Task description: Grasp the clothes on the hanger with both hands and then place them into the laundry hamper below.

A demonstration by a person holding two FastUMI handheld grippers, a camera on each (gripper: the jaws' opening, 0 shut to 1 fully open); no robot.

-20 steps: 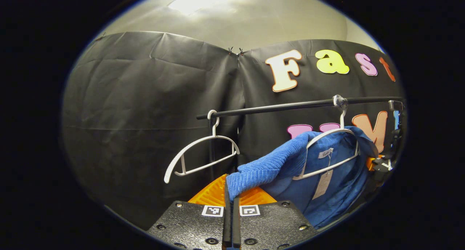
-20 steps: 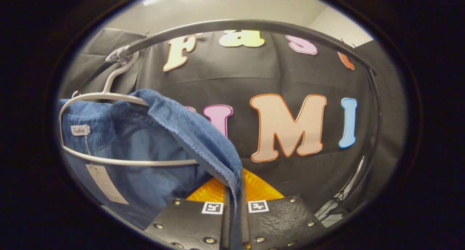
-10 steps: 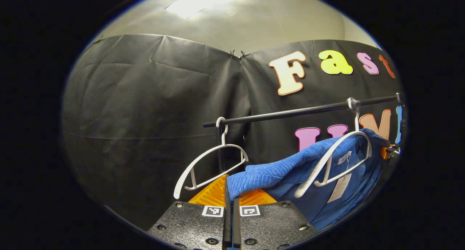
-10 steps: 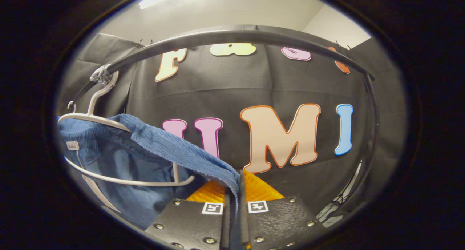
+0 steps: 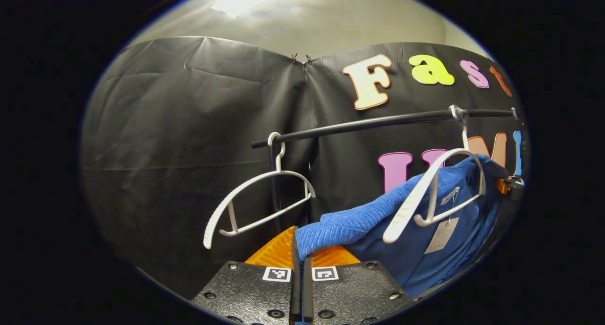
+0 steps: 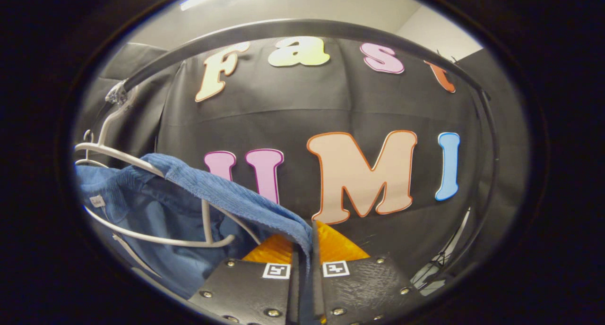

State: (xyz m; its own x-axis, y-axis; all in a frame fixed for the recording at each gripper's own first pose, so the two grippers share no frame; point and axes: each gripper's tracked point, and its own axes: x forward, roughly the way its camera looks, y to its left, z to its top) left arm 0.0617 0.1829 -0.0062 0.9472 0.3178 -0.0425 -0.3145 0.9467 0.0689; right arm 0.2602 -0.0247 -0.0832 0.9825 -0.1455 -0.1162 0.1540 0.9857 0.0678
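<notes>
The blue garment [image 5: 439, 230] hangs stretched between my two grippers, partly draped over a white hanger [image 5: 437, 188] that hooks onto the black rail [image 5: 378, 123]. In the left gripper view its ribbed edge runs down from the hanger's shoulder to my left gripper [image 5: 298, 249], whose two fingers are pressed together on the cloth's corner. A paper tag [image 5: 440, 235] dangles from the collar area, in front of the garment's smoother inner side.

In the right gripper view the same garment [image 6: 156, 211] sits at the left, and a ribbed band of it slopes down to my right gripper [image 6: 305, 259], where the fabric is pinched between the two fingers, closed tight on it. The hanger [image 6: 156, 207] here shows its lower bar curving under the cloth and its hook reaching up to the rail [image 6: 302, 27], at a spot wrapped in clear tape.

Further out, in the left gripper view, a second white hanger [image 5: 257, 200] hangs bare on the rail's near end, well apart from the loaded one and tilted. At the far right edge, just beside the garment, I see a small part of the other gripper [image 5: 511, 185], too small to read its state there. The black cloth wall [image 5: 179, 141] closes the booth behind everything, with a pale ceiling [image 5: 302, 18] above it.
</notes>
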